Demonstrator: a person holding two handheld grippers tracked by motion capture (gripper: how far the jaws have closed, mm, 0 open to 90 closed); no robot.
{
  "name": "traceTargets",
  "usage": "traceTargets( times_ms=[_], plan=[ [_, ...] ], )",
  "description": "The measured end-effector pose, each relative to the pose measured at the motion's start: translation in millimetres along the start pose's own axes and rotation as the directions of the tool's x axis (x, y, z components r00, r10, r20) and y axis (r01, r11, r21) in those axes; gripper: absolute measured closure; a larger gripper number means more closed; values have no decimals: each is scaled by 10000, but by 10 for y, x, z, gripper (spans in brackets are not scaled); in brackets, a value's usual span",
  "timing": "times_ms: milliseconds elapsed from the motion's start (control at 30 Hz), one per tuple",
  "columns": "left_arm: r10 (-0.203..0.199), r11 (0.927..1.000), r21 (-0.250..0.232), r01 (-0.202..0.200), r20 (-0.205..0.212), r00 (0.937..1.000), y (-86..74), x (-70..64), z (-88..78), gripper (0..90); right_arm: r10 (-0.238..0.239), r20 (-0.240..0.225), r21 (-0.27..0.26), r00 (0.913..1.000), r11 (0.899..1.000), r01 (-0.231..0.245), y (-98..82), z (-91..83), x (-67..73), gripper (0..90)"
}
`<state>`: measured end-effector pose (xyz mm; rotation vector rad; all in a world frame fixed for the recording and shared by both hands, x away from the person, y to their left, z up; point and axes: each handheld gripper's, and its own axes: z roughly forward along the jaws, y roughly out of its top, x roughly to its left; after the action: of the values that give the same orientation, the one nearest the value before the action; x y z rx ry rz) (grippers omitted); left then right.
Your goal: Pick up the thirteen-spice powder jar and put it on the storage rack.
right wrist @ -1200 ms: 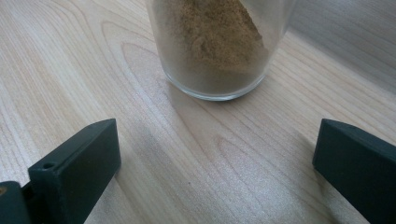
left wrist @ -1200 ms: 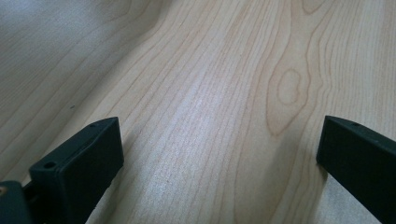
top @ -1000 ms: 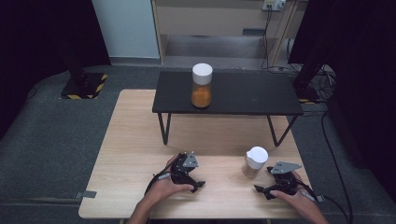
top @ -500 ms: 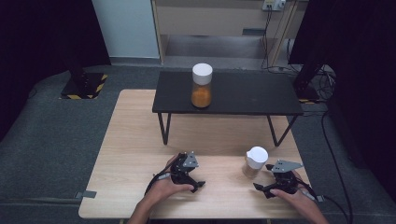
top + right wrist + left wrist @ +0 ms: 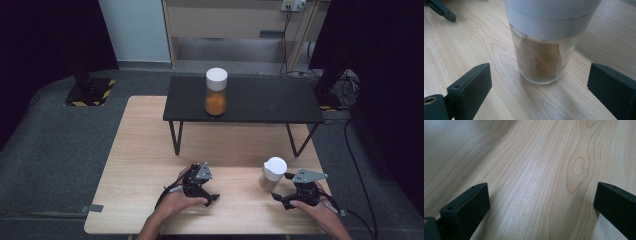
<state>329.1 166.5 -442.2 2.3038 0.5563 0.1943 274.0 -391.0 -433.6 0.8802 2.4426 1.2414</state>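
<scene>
Resting on the bench (image 5: 140, 150), both grippers spread wide. Right gripper (image 5: 539, 95) faces brown-powder jar (image 5: 546, 47), jar just ahead, untouched. Left gripper (image 5: 541, 205) well left of jar, nothing between jaws. Orange-powder jar (image 5: 216, 92) on black shelf (image 5: 270, 102) beyond.

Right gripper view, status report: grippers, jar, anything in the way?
Right gripper open, small jar just ahead of its jaws, untouched. Left gripper open over bare table. Orange jar stands on black shelf. Path unobstructed.
</scene>
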Motion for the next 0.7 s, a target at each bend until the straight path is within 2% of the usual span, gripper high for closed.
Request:
traceTargets(
  times_ms=[567, 700],
  plan=[
    [-4, 10000, -1, 4, 0, 10000, 0, 0, 0, 0, 200, 252, -692, 9995, 9974, -182, 18, -21, 8, 73],
    [-6, 10000, -1, 6, -1, 10000, 0, -1, 0, 0, 125, 238, -718, 9996, 9974, -107, 31, -14, 8, 91]
  ],
)
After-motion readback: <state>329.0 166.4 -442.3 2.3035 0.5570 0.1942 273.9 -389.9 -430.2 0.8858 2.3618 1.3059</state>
